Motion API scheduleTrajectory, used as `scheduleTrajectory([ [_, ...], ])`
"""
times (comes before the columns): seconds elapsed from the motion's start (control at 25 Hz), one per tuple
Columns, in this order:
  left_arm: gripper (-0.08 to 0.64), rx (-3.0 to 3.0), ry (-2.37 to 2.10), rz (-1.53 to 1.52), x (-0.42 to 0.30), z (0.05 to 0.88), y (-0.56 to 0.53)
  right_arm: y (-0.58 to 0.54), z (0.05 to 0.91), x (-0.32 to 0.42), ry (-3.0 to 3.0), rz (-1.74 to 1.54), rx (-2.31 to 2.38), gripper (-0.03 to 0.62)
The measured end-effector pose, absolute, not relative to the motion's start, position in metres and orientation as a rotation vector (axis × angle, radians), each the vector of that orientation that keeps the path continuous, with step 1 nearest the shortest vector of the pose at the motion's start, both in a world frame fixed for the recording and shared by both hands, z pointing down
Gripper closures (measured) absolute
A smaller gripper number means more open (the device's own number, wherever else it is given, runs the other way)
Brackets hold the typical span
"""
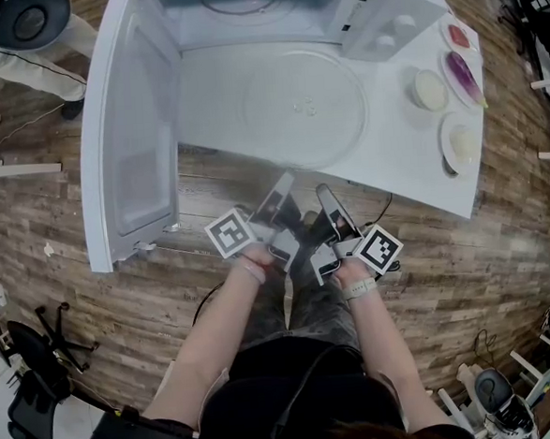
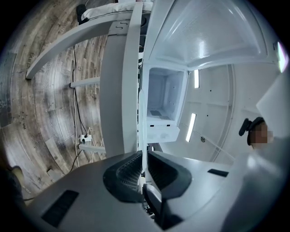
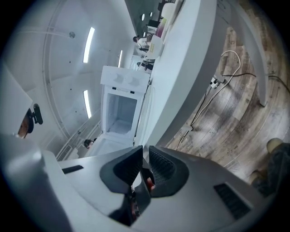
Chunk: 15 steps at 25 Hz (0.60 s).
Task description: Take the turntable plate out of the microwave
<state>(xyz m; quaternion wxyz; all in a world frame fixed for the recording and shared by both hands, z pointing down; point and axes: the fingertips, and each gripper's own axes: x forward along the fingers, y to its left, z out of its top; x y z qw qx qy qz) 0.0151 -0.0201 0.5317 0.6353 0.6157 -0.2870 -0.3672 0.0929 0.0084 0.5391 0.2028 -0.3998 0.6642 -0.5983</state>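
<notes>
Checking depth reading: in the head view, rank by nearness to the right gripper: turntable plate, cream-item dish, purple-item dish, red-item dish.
1. turntable plate, gripped in the right gripper jaws.
2. cream-item dish, at the table front right.
3. purple-item dish, behind it.
4. red-item dish, farthest back.

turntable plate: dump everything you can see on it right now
The turntable plate is a round, clear, glass-looking disc with a faint moulded centre. It is out of the microwave cavity and lies about level over the white table in front of it. The left gripper and right gripper each pinch its near rim. Whether it touches the table cannot be told.
</notes>
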Motion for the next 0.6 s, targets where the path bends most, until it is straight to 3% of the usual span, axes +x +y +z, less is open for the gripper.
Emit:
scheduleTrajectory([
  [0.36, 0.518, 1.503, -0.683, -0.692, 0.026, 0.529, 0.014, 0.018, 0.522, 0.09, 2.204, -1.504, -1.22, 0.534],
  [0.6, 0.546, 1.791, -0.779, -0.561, 0.024, 0.489, 0.011, 0.02, 0.483, 0.08, 2.62, -1.17, -1.254, 0.555],
])
